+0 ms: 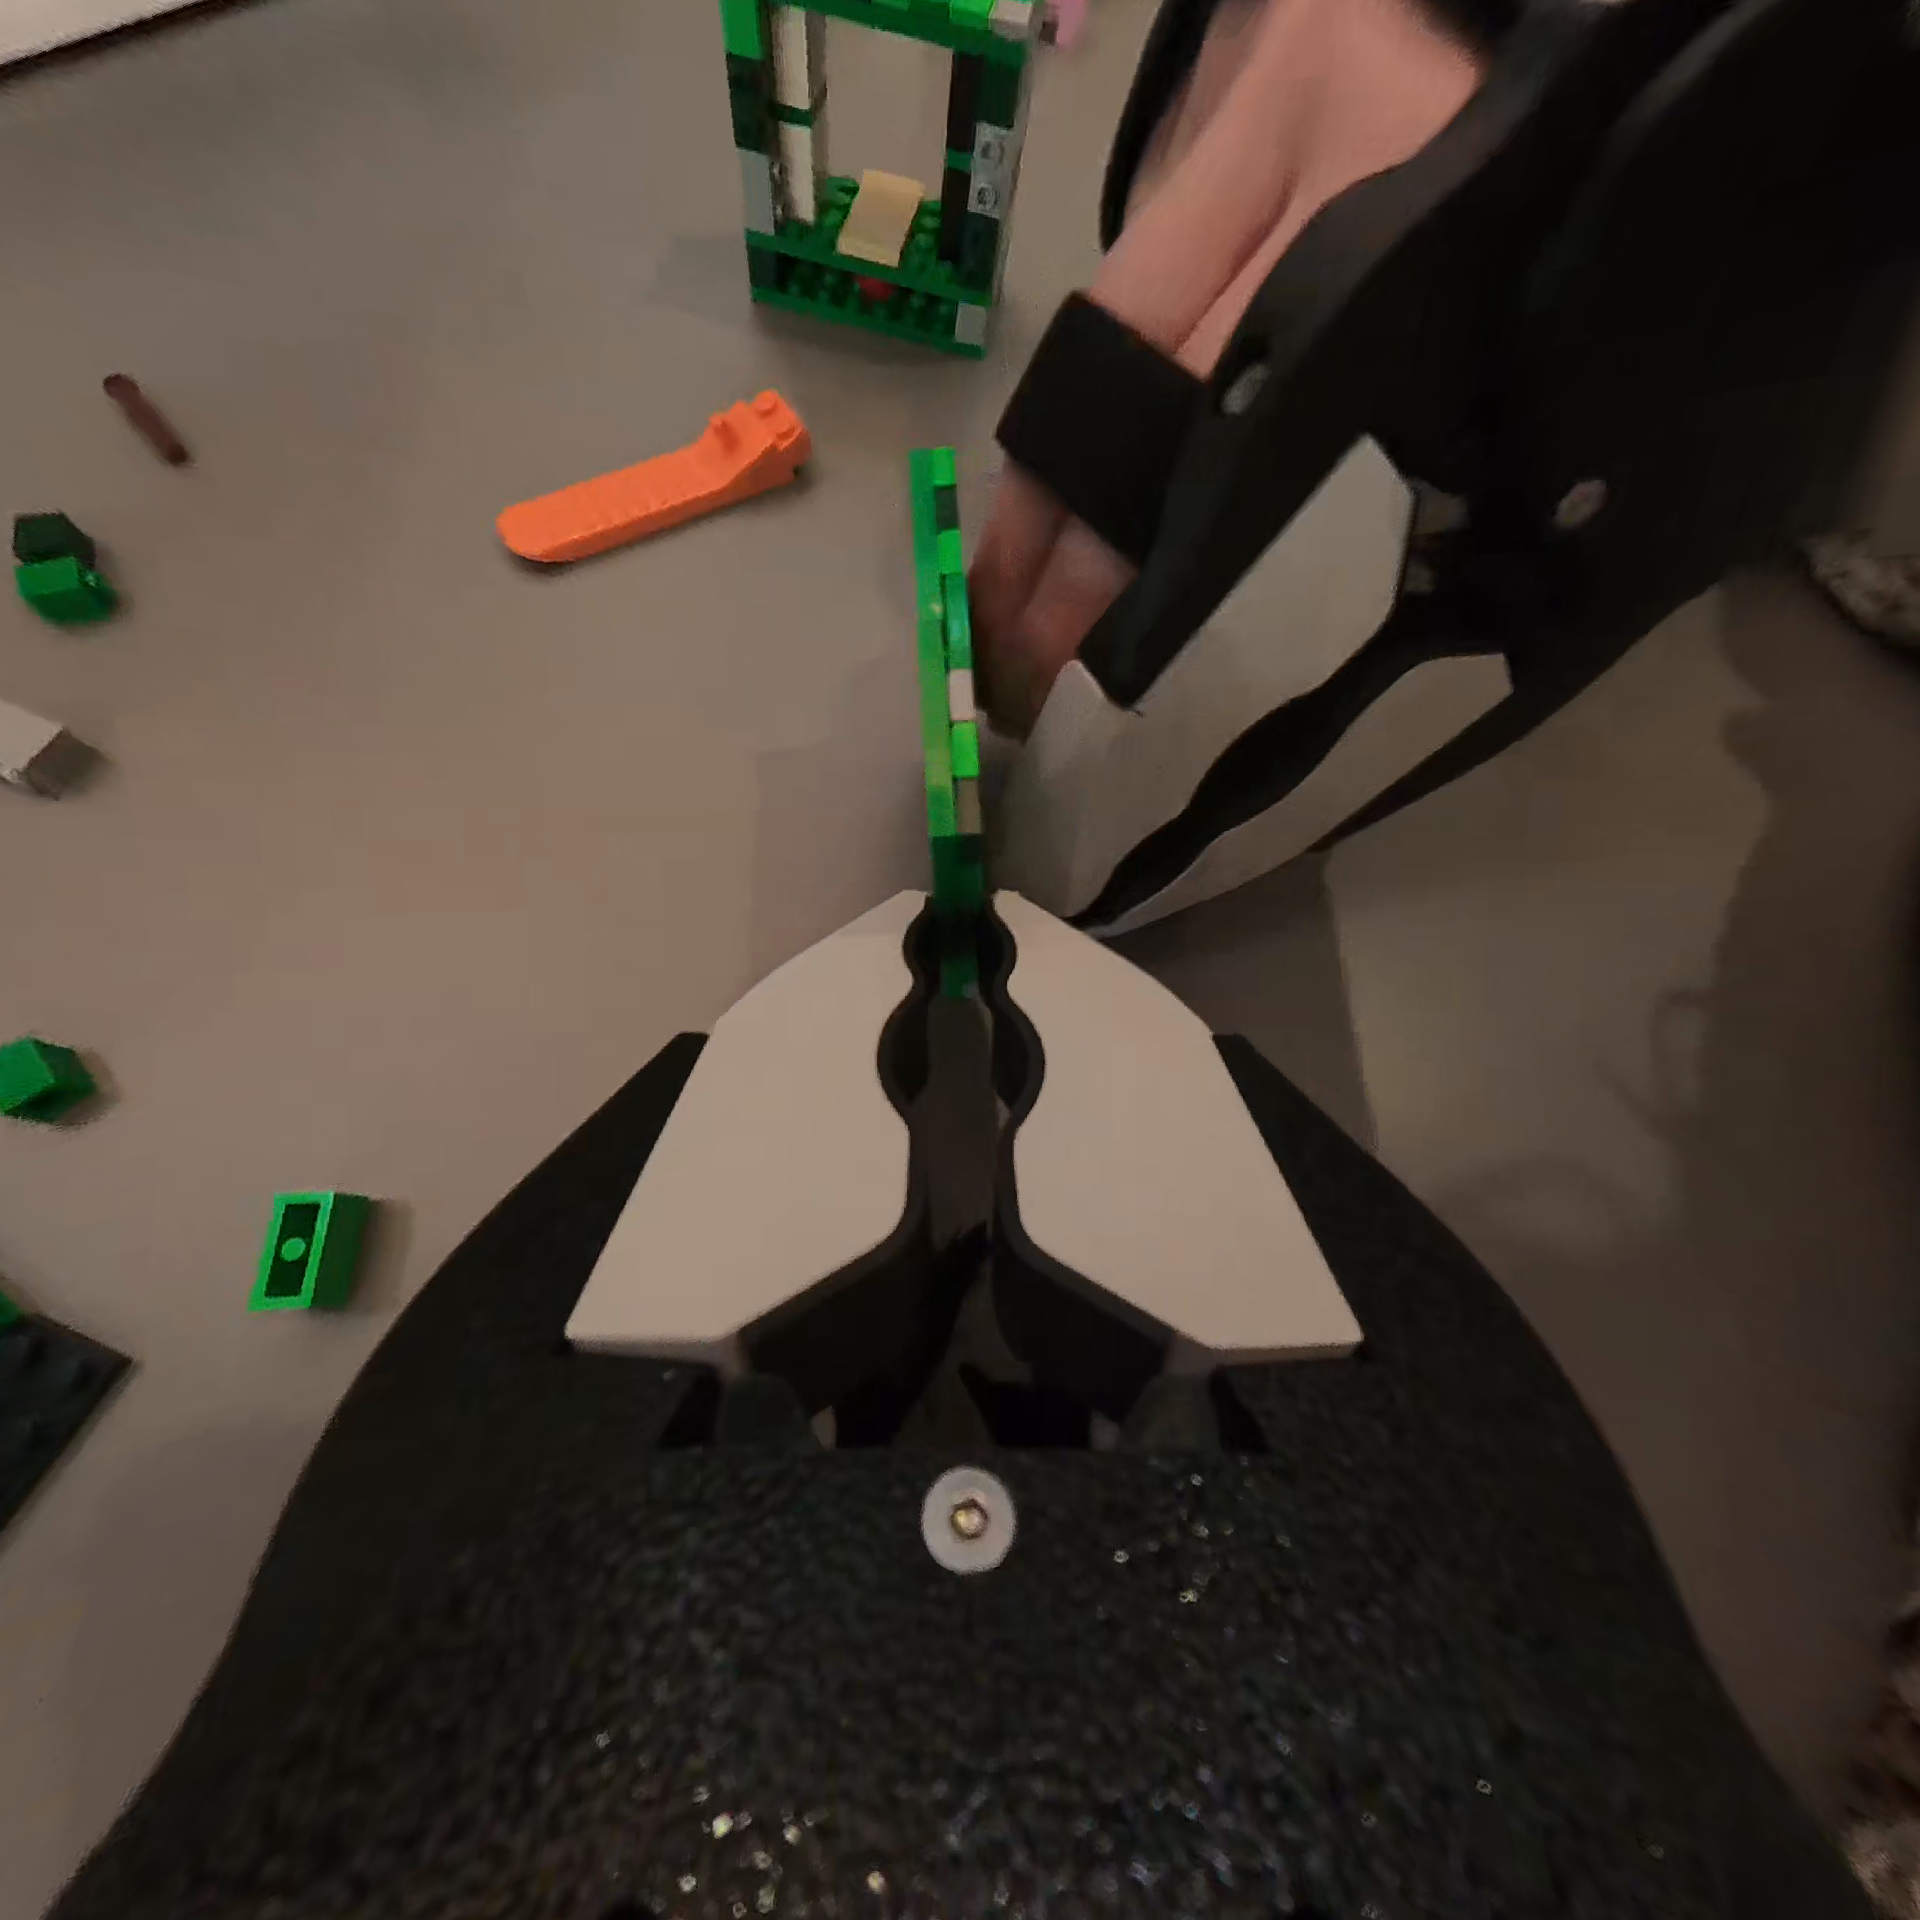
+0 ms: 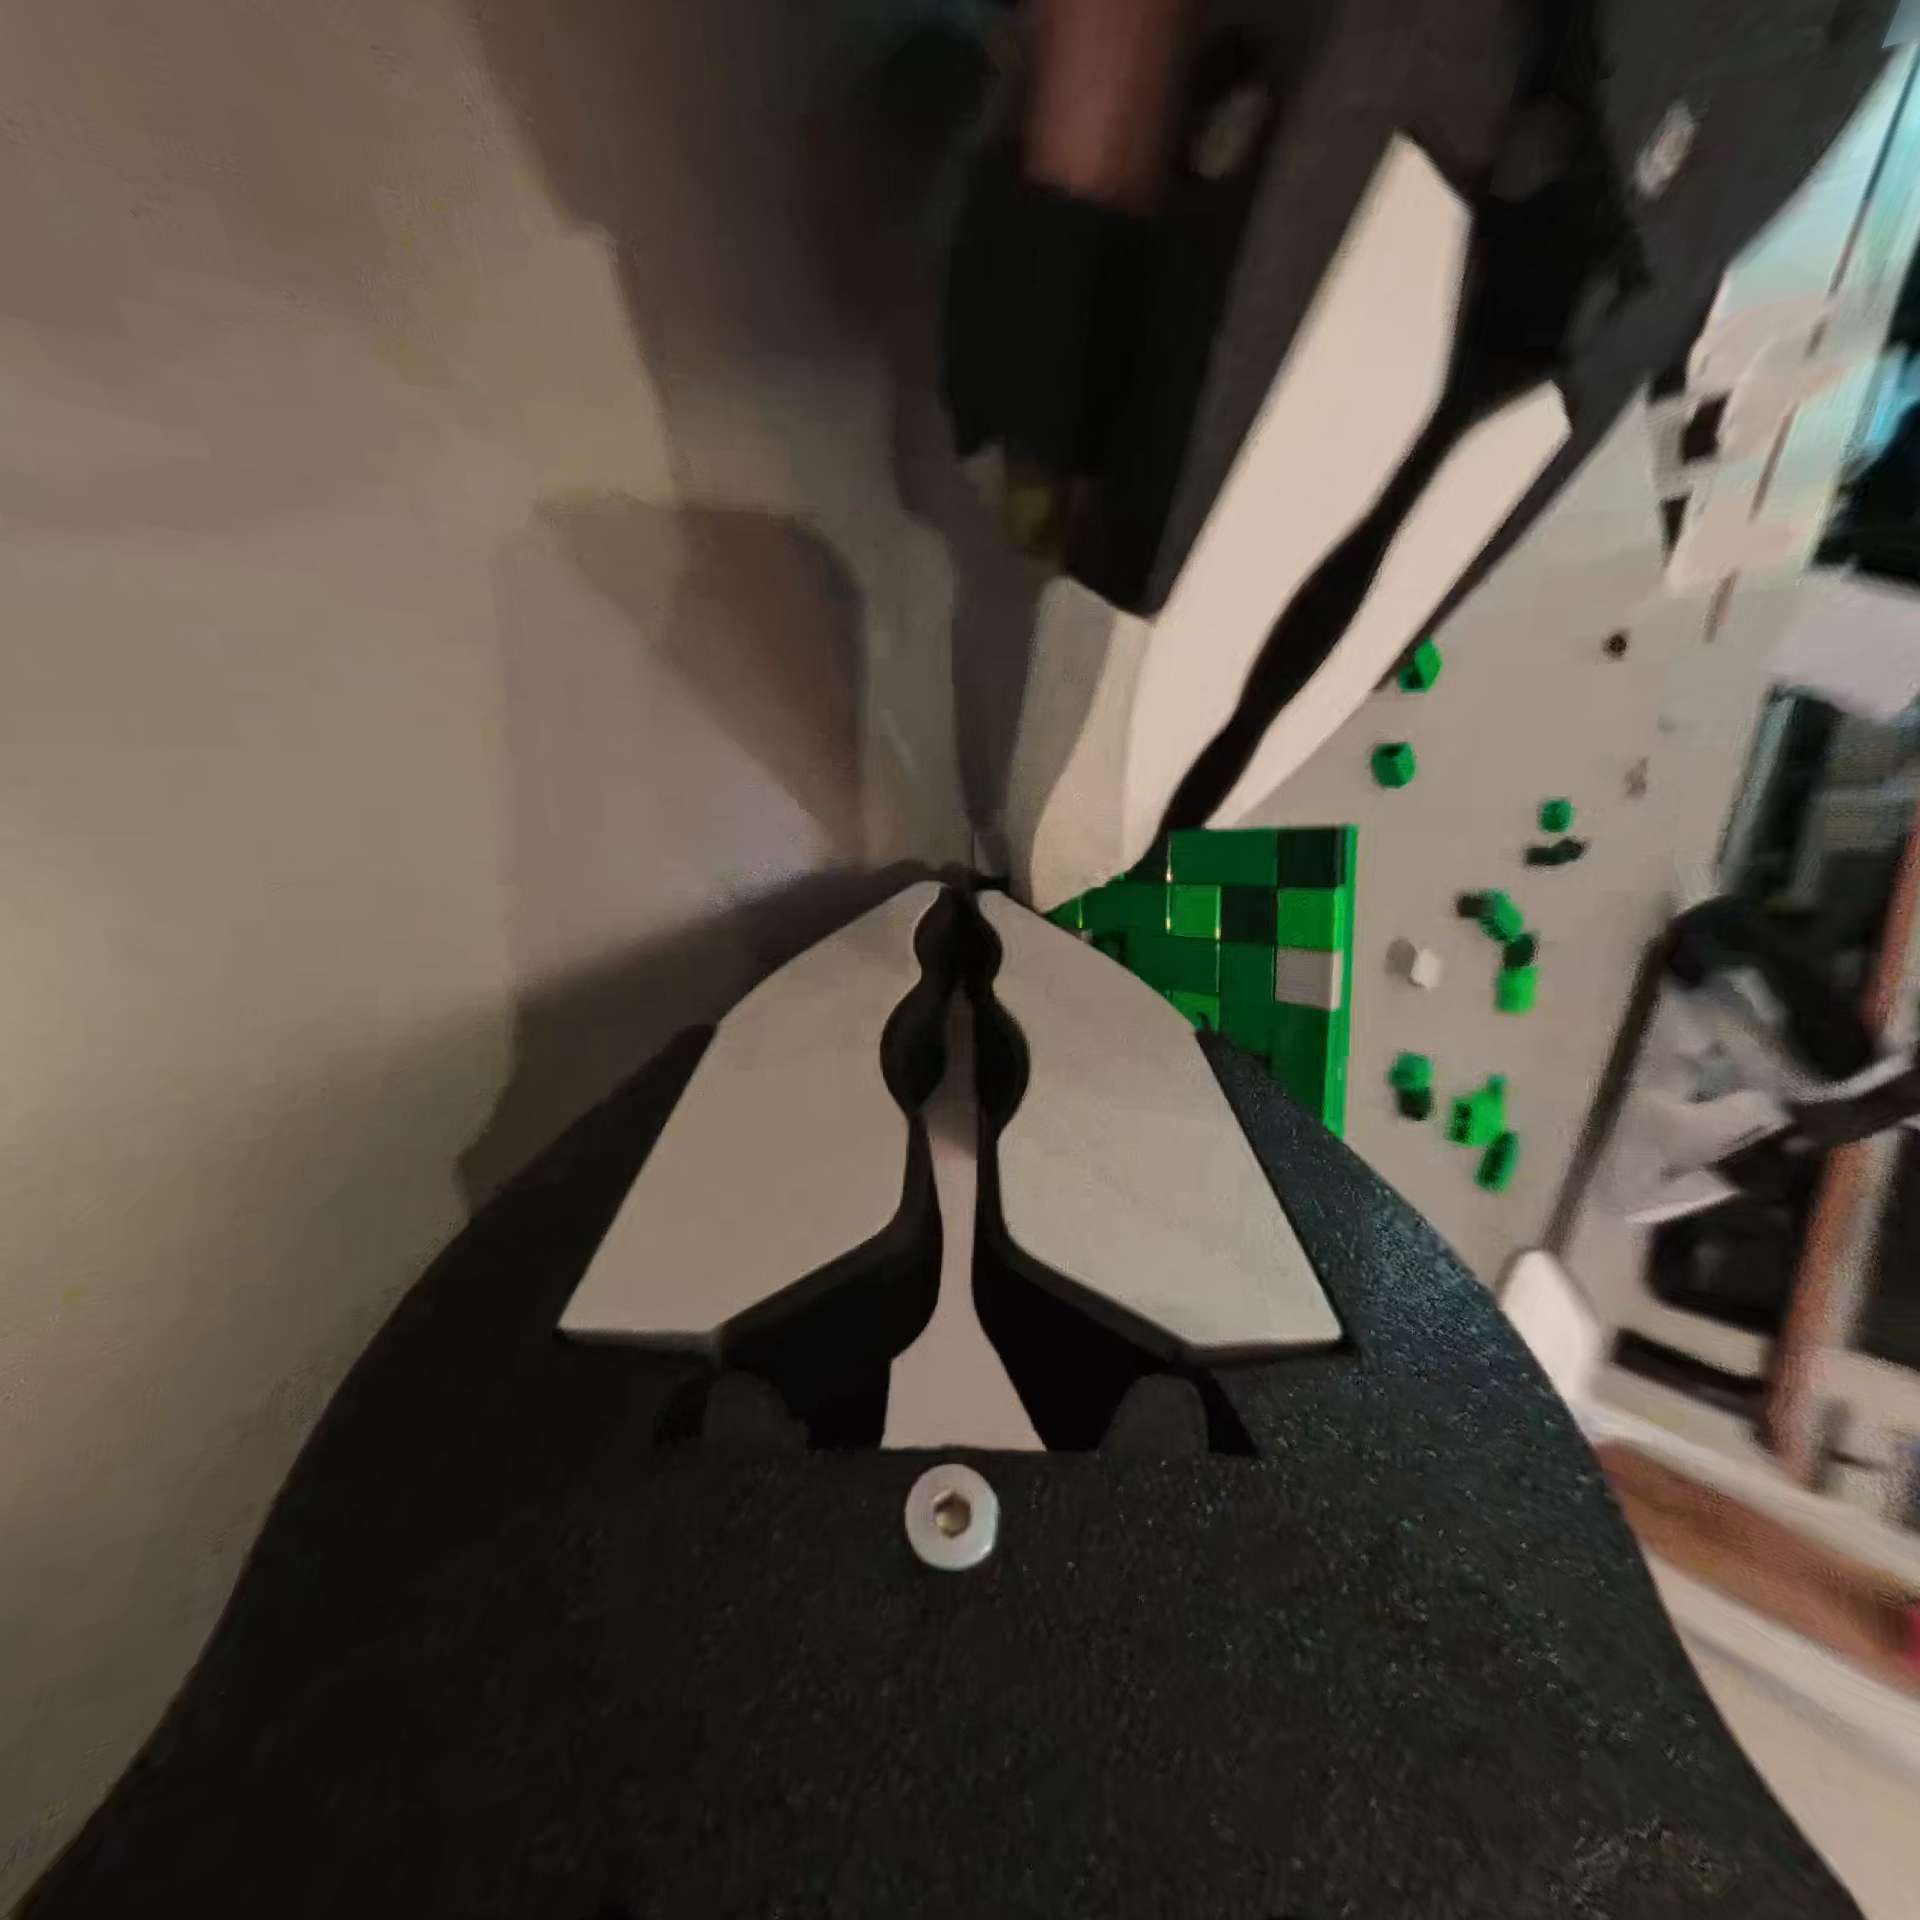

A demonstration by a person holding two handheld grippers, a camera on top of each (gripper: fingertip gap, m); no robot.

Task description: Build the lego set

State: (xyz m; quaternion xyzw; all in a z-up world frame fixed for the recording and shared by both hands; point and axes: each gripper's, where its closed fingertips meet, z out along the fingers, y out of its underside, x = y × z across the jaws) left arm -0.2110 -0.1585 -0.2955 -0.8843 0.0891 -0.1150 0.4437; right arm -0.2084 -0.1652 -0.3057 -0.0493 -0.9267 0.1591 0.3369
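My left gripper is shut on the near edge of a flat green lego panel, held upright and edge-on above the grey table. My right gripper comes in from the upper right with its jaws shut, its tips against the panel's right face near my left fingertips. In the right wrist view my right gripper is shut with nothing seen between its tips. Just beyond it are the left gripper and the panel's face, tiled in light green, dark green and grey.
A tall green frame build stands at the back. An orange brick separator, a brown rod, loose green bricks, a grey brick and a dark plate lie at the left. A hand holds the right gripper. Only a small space, under 4 cm, lies between the two pairs of fingers.
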